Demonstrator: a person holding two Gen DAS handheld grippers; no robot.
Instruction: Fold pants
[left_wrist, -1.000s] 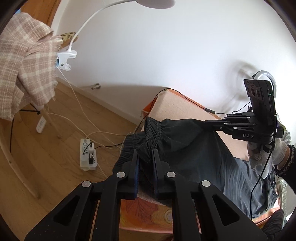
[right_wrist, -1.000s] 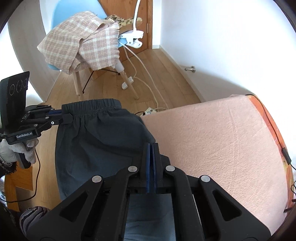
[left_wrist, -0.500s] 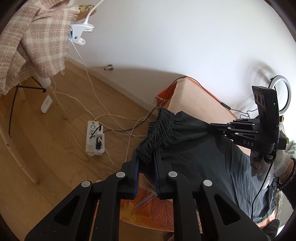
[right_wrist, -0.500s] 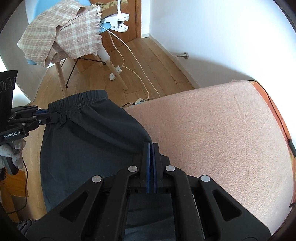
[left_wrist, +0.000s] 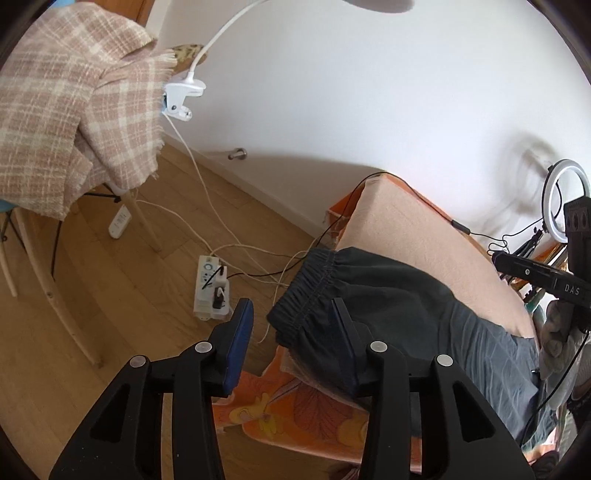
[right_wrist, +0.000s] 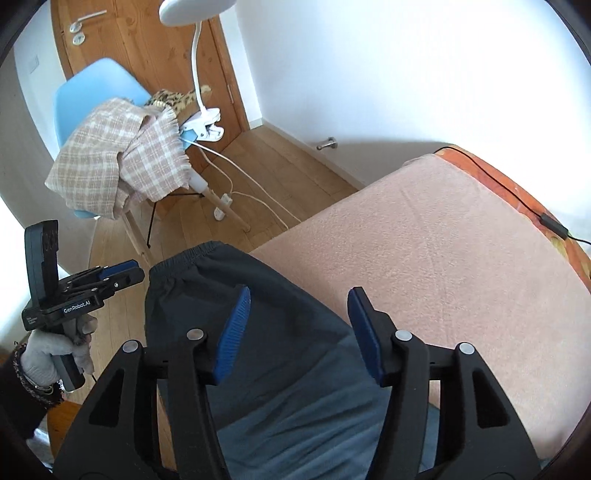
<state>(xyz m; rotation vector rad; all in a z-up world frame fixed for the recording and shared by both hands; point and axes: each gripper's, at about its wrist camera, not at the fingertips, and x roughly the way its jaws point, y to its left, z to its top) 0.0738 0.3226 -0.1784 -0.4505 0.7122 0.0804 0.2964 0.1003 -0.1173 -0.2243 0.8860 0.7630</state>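
Both grippers have let go since the earlier frames: a second ago each was pinched shut on the elastic waistband, and now the left gripper (left_wrist: 291, 319) and the right gripper (right_wrist: 297, 314) are opening, with nothing pressed between their blue pads. The pants (left_wrist: 399, 314) lie on the pink bed cover (right_wrist: 424, 266), with the waistband (left_wrist: 306, 291) at the bed's near corner and the legs running back along the mattress toward the person. In the left wrist view the waistband corner sits partly between the spread fingers, but I see no pad pressing on it; in the right wrist view dark cloth lies below the jaws, clear of them. The main risk, as I judge it, is the waistband's place at the very corner of the bed, with part of the gathered fabric seeming to overhang the orange patterned sheet (left_wrist: 314, 406). If so, its weight could drag that end off toward the wooden floor (left_wrist: 110, 314), where a power strip (left_wrist: 210, 291) and loose cables lie just beside the bed. A second hazard is a rising finger catching a fold of the gathered elastic and pulling the laid cloth askew, spoiling the edge alignment the next fold depends on. The fabric also shows soft wrinkles near the bed's corner, which could be creased in if left unsmoothed.
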